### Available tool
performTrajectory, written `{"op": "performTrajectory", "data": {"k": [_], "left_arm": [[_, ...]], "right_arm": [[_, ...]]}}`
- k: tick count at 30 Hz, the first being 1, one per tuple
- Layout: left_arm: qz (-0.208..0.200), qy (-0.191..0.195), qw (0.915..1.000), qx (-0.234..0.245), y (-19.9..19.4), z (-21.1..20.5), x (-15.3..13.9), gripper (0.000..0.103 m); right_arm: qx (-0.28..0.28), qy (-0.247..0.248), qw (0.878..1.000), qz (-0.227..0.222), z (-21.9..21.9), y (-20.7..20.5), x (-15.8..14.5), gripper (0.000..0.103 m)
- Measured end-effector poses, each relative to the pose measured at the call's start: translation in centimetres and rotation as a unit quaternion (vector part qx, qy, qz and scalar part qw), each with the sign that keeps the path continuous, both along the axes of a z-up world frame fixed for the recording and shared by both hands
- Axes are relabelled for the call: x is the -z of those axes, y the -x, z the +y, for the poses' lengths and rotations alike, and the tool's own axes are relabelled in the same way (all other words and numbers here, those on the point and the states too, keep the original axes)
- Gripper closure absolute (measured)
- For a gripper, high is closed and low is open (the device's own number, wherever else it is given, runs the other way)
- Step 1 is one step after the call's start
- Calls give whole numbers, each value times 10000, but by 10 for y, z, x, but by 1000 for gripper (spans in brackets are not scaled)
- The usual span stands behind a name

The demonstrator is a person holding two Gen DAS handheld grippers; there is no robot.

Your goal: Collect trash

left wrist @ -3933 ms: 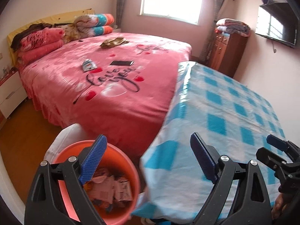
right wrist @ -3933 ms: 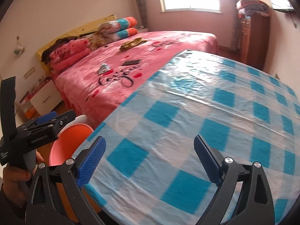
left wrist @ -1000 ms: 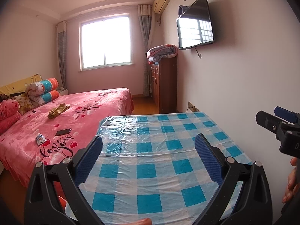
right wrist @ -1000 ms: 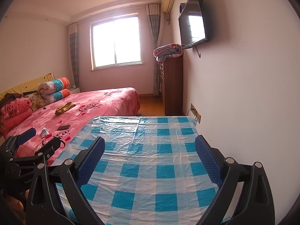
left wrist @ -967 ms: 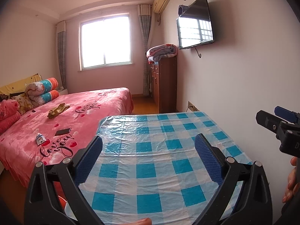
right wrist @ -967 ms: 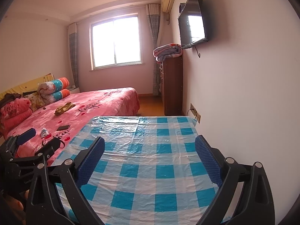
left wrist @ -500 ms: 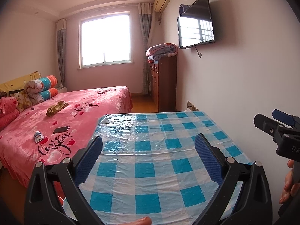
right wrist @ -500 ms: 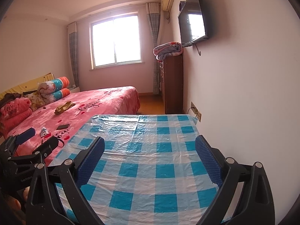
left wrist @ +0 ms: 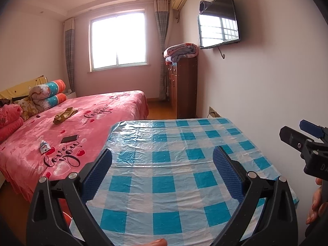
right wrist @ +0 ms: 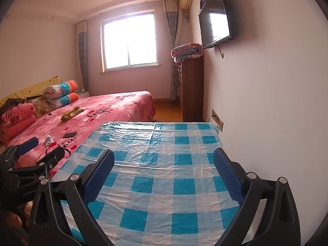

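Note:
Both grippers hover over a table covered in a blue-and-white checked plastic cloth with nothing lying on it. My left gripper is open and empty; so is my right gripper. A sliver of the orange trash bucket shows below the table's left edge, behind the left finger. On the pink bed lie a small crumpled white-and-blue wrapper, a dark phone and a bunched olive-gold cloth. The wrapper also shows in the right wrist view.
The bed lies left of the table, with rolled quilts and pillows at its head. The wall runs along the table's right side, with a socket. A wooden cabinet stands beyond the table under the TV.
Since about four seconds ago both grippers have lifted from the bucket and table corner to look level along the table. Over the last second the views only drift slightly.

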State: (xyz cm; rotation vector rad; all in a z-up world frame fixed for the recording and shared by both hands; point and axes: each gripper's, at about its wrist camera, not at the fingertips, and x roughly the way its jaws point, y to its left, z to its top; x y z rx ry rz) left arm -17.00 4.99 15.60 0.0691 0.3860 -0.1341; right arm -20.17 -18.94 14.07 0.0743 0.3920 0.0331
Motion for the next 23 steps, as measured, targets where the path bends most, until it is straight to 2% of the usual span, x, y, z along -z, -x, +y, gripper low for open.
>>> {"op": "performTrajectory", "data": {"k": [7,11,17,21,23], "left_arm": [[89,-10,9999,-131,-11,0,7,4],[306,14,9994,-145,-23,0,18,4],[1089,45,9937,-270,-63,-2,58,4],[1795,5,9833,-314,-99,-9,97,4],[2025,-59,9785,-390,-113,-13,114,4]], "right_arm": [[-74,-24,9998,177,2,-15,12,7],[-92,-72,9993,354,0,-29,25,7],[-38,-246,9948,989,-7,-66,63,7],[36,-315,9868,1587,-10,-99,100,7],[99,-250,9813,1907,-9,-118,121,7]]}}
